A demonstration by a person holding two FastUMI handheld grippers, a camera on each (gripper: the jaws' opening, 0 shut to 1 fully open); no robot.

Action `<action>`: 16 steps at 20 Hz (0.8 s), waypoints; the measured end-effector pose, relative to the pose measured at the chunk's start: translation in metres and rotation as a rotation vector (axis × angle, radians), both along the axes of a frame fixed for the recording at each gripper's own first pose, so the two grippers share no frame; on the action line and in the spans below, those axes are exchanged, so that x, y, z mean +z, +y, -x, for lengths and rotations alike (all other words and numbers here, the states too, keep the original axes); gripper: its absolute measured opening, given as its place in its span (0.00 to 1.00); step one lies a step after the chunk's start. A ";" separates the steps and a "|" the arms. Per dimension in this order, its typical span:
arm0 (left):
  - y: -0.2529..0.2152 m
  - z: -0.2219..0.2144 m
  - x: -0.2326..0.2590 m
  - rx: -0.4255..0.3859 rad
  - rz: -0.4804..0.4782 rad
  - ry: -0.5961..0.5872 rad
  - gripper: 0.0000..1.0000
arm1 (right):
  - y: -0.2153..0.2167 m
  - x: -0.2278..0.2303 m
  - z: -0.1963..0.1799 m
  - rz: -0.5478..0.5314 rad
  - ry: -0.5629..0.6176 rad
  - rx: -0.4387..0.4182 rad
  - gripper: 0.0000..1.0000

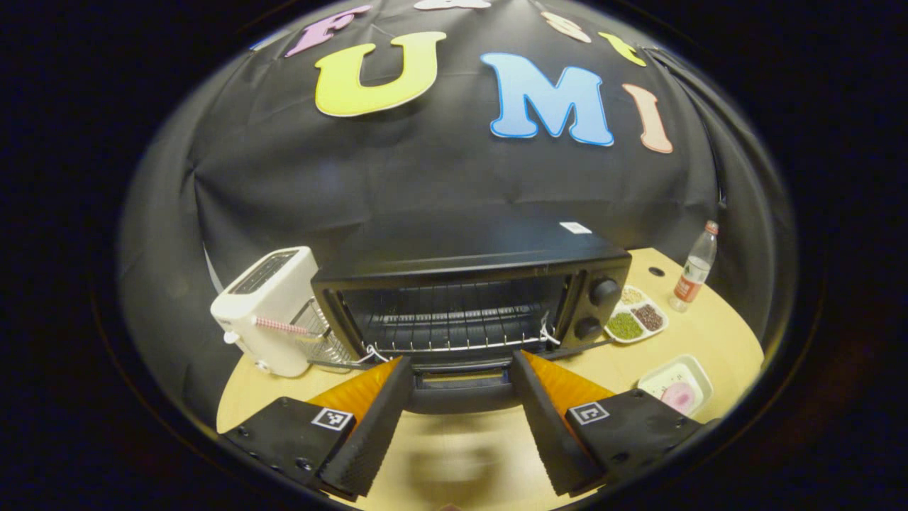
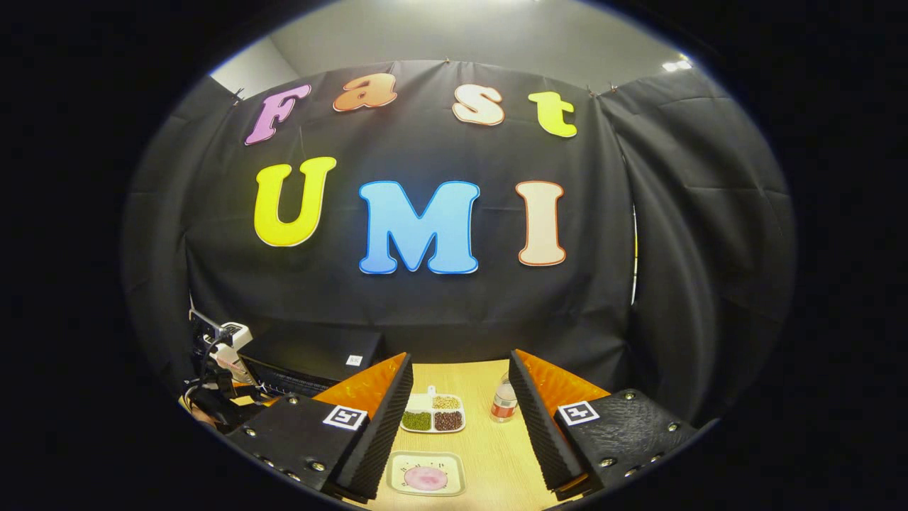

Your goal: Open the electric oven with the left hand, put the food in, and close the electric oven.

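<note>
The left gripper view showed one electric oven (image 1: 472, 301) on the surface (image 1: 709, 333), door down, a toaster (image 1: 269, 309) touching its left side. The food tray (image 2: 425, 474) lay before the right hand-held gripper (image 2: 460, 433). Both hand-held grippers, left (image 1: 461, 419) included, gaped wide, empty.

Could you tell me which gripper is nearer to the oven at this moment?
Left. The left gripper is right at the oven, fingers spread on either side of its lowered door. The right gripper hangs off to the side, facing the food tray.
</note>
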State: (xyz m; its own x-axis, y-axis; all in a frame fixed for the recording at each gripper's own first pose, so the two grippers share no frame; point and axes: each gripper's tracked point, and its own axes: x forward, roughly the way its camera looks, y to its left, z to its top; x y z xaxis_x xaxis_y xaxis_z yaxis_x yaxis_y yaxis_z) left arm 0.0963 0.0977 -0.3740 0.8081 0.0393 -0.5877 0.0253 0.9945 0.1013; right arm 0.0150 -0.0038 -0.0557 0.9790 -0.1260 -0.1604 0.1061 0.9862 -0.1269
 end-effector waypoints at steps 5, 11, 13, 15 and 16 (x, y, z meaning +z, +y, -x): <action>-0.001 0.030 -0.024 -0.007 -0.010 0.060 0.95 | 0.004 -0.005 0.009 -0.008 0.009 0.002 0.83; 0.005 0.059 -0.059 0.030 0.023 0.152 0.95 | 0.012 -0.011 0.016 -0.017 0.029 0.015 0.83; 0.014 0.058 -0.047 0.062 0.022 0.118 0.95 | 0.011 -0.012 0.017 -0.013 0.031 0.015 0.83; 0.012 0.049 -0.013 0.060 0.030 0.036 0.95 | 0.006 -0.020 0.017 -0.013 0.053 0.010 0.83; 0.011 0.046 0.006 0.053 0.021 -0.002 0.95 | 0.005 -0.027 0.015 -0.025 0.075 0.010 0.83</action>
State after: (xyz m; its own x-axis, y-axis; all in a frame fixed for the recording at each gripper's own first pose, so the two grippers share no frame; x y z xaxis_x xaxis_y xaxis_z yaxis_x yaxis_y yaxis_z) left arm 0.0505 0.1088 -0.3679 0.8062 0.0697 -0.5876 -0.0275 0.9964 0.0803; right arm 0.0002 0.0008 -0.0826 0.9653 -0.1109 -0.2365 0.0869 0.9902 -0.1098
